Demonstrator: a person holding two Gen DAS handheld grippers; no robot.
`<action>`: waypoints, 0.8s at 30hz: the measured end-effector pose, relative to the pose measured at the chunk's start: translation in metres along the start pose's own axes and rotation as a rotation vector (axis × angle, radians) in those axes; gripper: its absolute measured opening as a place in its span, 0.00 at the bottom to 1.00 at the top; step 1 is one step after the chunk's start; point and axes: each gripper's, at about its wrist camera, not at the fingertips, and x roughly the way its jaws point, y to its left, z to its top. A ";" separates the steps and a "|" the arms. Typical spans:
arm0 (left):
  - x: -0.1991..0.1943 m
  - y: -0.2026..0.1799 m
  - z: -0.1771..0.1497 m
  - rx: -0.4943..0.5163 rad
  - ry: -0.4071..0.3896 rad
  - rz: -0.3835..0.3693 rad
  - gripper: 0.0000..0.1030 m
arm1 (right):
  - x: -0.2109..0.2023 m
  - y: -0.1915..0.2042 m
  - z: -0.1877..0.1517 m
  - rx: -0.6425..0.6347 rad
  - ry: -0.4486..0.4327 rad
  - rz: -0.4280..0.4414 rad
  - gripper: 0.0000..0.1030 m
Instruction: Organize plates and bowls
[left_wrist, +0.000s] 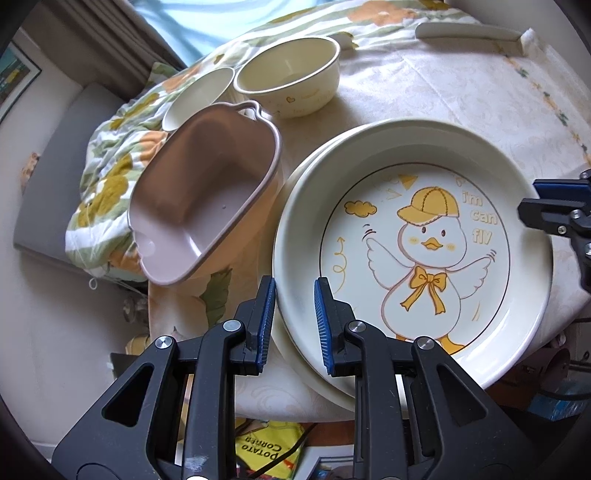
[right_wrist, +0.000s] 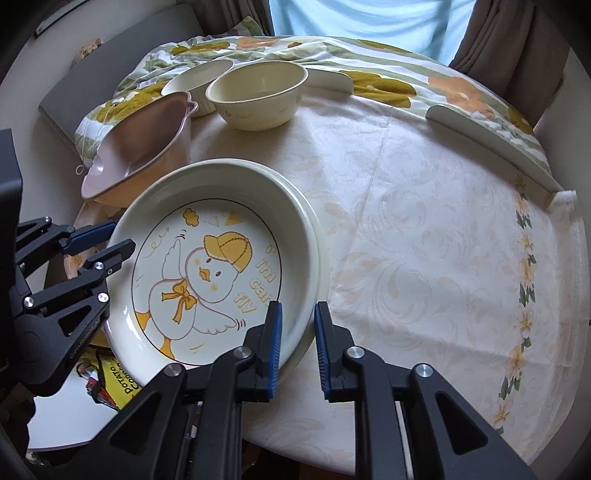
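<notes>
Each claw is clamped on the rim of the duck plate (left_wrist: 413, 254): left claw (left_wrist: 294, 325) on one side, right claw (right_wrist: 298, 350) opposite. Beyond the plate on the surface (right_wrist: 424, 240) sit a pink dish (left_wrist: 199, 195), then two cream bowls (left_wrist: 291, 77).

Round surface (right_wrist: 424, 258) w/ cream damask cloth, floral border at right. On it: stacked duck plates (right_wrist: 221, 258) lower left, pink handled dish (right_wrist: 140, 147) left, two cream bowls (right_wrist: 258, 96) top centre, flowered quilt (right_wrist: 369, 62) across the top.
</notes>
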 end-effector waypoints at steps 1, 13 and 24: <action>0.000 -0.001 0.001 0.002 0.005 0.007 0.19 | -0.001 -0.002 -0.001 0.009 -0.003 0.005 0.16; -0.037 -0.004 0.005 -0.041 -0.040 0.000 0.81 | -0.042 -0.029 -0.007 0.061 -0.079 0.092 0.56; -0.077 0.140 -0.002 -0.619 -0.157 -0.140 1.00 | -0.072 -0.006 0.074 -0.030 -0.216 0.355 1.00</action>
